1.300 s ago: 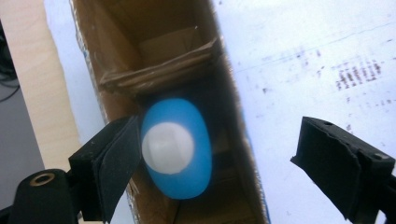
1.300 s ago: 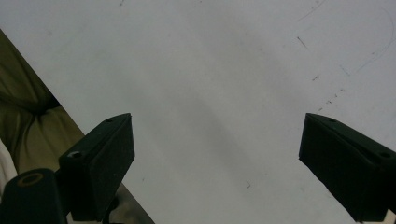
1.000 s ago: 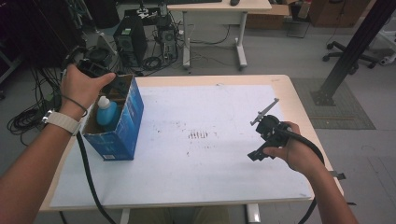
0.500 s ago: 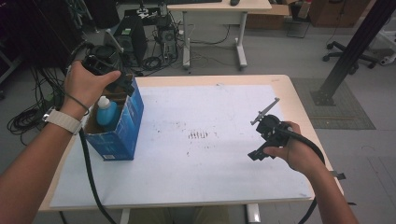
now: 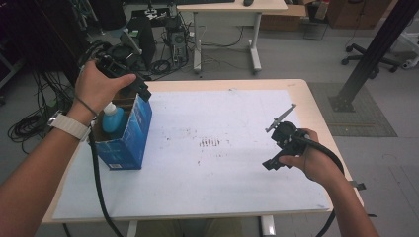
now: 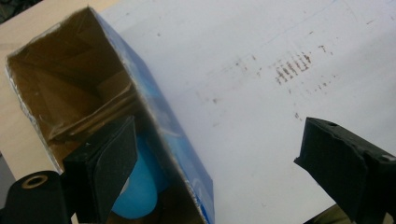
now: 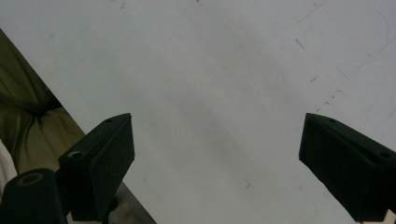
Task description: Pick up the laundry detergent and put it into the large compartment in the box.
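Above box (image 5: 126,136) | left claw (image 6: 215,163) wide, just opening, empty | bottle (image 5: 113,120) inside | right claw (image 7: 215,163) wide

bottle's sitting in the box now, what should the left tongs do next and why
Probably lift the left tongs clear, up and away from the blue box. Their jaws have just been opening and now stand wide with nothing between them, while the blue bottle stands inside the box on the white mat. The right tongs hang open over the mat.
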Tool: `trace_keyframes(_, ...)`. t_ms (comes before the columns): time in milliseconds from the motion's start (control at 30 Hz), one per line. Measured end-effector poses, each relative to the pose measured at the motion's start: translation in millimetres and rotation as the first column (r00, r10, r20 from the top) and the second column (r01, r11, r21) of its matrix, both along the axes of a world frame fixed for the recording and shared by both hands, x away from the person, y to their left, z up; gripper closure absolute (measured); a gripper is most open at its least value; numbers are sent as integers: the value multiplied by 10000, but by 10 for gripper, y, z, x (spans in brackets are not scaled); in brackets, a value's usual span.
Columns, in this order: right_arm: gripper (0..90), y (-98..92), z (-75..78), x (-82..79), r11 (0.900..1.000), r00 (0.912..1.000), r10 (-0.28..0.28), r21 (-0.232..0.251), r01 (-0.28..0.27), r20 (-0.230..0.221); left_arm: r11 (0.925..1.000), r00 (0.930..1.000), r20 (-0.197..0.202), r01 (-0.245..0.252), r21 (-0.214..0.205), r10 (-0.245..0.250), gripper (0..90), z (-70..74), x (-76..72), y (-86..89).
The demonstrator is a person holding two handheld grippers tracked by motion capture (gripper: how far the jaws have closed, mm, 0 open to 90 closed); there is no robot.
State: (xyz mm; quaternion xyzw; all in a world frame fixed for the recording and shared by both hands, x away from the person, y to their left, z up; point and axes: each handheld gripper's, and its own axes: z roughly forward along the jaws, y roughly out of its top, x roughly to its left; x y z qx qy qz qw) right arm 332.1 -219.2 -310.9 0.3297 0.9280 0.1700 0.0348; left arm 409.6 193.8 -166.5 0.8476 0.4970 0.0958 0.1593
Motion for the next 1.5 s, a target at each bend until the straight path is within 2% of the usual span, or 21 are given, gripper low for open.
trace_keyframes(267,106,12,6,14,10000,10000,51,-23,-51,-10,9989,9989,86,459,-1,-459,119,69,-32,-134)
trace_keyframes(500,105,13,15,26,10000,10000,77,-40,-77,1,9949,9949,116,1004,110,-1005,119,85,-47,-257)
trace_keyframes(900,106,26,2,36,9999,9999,118,-76,-118,1,9825,9825,104,1860,48,-1860,119,76,-90,-442)
trace_keyframes(1067,106,19,5,32,9999,10000,69,-85,-69,-7,9789,9785,291,2042,-12,-2041,120,85,-114,-501)
trace_keyframes(1267,106,6,11,19,10000,10000,22,-51,-22,4,9733,9729,275,2297,-43,-2295,121,87,-131,-560)
trace_keyframes(1500,106,8,2,6,10000,10000,28,-12,-28,11,9619,9617,192,2735,-33,-2734,121,24,-152,-660)
